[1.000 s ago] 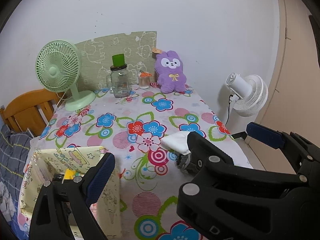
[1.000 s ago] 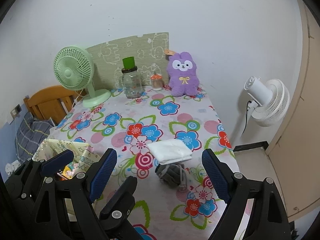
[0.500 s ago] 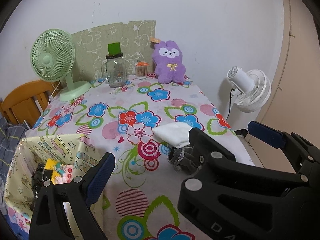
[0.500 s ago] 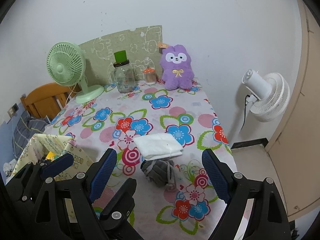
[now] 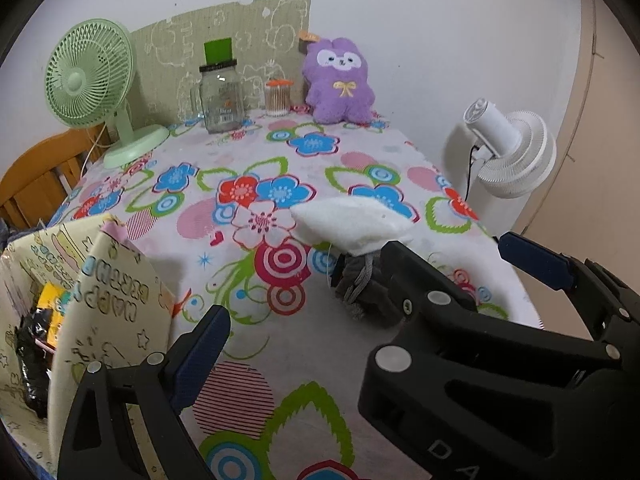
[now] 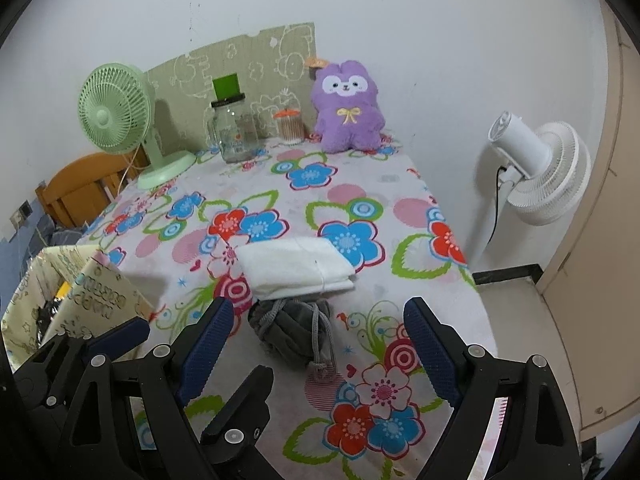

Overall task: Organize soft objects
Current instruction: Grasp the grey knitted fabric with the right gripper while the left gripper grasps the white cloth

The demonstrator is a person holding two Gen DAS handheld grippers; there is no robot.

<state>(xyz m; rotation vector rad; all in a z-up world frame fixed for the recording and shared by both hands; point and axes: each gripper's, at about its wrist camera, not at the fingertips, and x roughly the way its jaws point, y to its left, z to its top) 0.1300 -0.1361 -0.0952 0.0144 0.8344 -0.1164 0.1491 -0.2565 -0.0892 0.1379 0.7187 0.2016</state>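
Observation:
A folded white cloth (image 6: 294, 266) lies on the flowered table, with a crumpled grey drawstring pouch (image 6: 294, 330) just in front of it. Both also show in the left wrist view, the cloth (image 5: 352, 226) and the pouch (image 5: 362, 286). A purple plush rabbit (image 6: 348, 108) sits at the far edge against the wall. My right gripper (image 6: 316, 352) is open and empty, its jaws straddling the pouch from above. My left gripper (image 5: 376, 300) is open and empty; the right gripper's body crosses its view and hides part of the pouch.
A yellow paper gift bag (image 5: 96, 292) with items inside stands at the table's near left corner. A green desk fan (image 6: 120, 120), a glass jar (image 6: 234, 128) and a small orange-lidded jar (image 6: 289, 125) stand at the back. A white floor fan (image 6: 536, 168) stands right of the table.
Both grippers have moved forward and lower toward the table. The pouch and cloth now sit closer, with the pouch between the right gripper's jaws. Both stay open.

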